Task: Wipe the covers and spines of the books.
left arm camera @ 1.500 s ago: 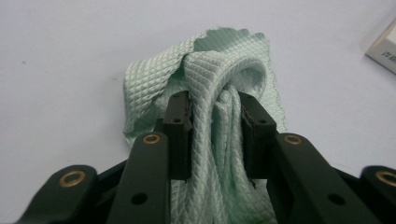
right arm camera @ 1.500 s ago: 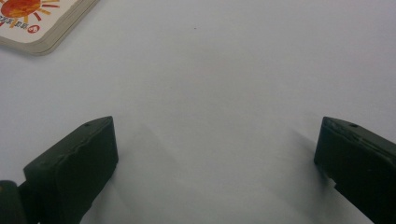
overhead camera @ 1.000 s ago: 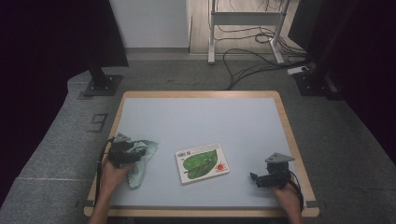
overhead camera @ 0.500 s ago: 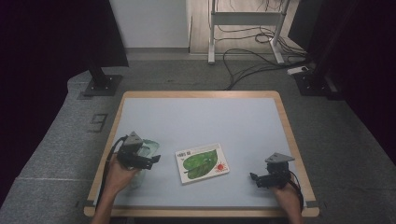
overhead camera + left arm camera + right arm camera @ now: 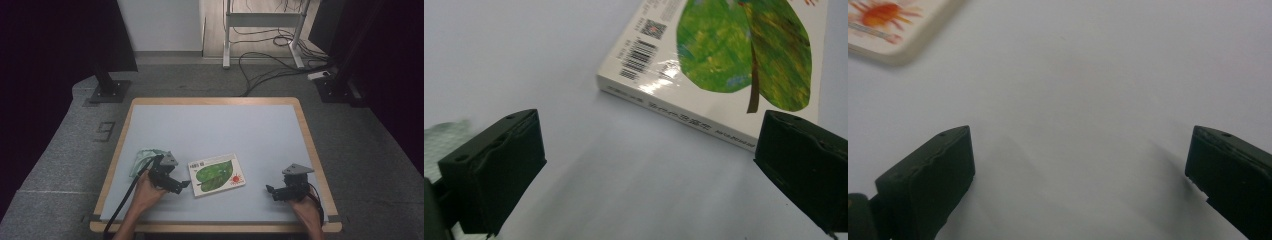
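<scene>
- We see the book (image 5: 216, 174), white-covered with a big green leaf and a small red sun, lying flat in the lower middle of the high view, on the pale blue table (image 5: 215, 125).
- In the left gripper view the book (image 5: 724, 65) fills the upper right of the frame, its barcode corner and spine edge turned towards us.
- Our left gripper (image 5: 172, 181) sits just to the left of the book in the high view, close to its edge but not touching it.
- Its jaws have just been opening and now stand wide apart, with bare tabletop between them and nothing held.
- Behind that gripper, at the lower left of the high view, lies a crumpled greenish cloth (image 5: 142, 159), let go on the table.
- Our right gripper (image 5: 274, 191) rests at the lower right of the high view, well apart from the book.
- Its jaws are spread wide too, gripping nothing; the right gripper view shows the book's sun corner (image 5: 893, 25) at the upper left.
</scene>
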Demonstrator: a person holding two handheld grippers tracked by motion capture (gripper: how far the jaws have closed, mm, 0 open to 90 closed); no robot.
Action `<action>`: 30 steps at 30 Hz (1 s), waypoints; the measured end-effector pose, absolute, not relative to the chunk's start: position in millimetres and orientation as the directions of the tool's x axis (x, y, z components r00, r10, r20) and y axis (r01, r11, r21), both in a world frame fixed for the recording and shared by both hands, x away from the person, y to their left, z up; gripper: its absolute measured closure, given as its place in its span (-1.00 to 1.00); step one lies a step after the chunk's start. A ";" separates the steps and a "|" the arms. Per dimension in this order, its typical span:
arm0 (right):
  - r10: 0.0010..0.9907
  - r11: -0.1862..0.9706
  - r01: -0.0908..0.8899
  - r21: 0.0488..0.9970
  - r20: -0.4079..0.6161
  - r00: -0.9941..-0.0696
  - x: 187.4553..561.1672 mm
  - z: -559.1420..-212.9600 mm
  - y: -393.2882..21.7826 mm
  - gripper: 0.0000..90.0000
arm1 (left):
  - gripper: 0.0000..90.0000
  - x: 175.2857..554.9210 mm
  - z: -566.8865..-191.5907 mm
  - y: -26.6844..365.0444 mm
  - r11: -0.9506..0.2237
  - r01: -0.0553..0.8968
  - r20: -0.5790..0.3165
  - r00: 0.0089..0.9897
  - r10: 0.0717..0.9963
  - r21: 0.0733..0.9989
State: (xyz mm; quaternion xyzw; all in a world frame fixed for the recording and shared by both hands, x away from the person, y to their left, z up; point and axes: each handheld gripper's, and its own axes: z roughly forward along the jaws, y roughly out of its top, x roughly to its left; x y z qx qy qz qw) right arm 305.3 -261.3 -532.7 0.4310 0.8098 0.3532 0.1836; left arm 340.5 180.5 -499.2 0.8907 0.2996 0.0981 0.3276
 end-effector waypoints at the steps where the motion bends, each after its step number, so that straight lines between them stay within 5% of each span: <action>1: 0.821 0.384 0.562 0.732 0.008 -0.570 305.2 -531.0 -257.4 -1.00 | -1.00 340.7 -501.4 178.6 -0.611 0.468 -0.021 0.804 0.594 0.639; 15: 0.729 0.486 0.495 0.720 -0.021 -0.684 323.2 -529.0 -185.1 -1.00 | -1.00 338.8 -518.1 171.7 -0.644 0.458 -0.020 0.824 0.567 0.613; 30: 0.750 0.472 0.501 0.726 -0.032 -0.661 347.7 -533.9 -183.7 -1.00 | -1.00 332.2 -525.0 165.5 -0.630 0.438 -0.047 0.842 0.538 0.641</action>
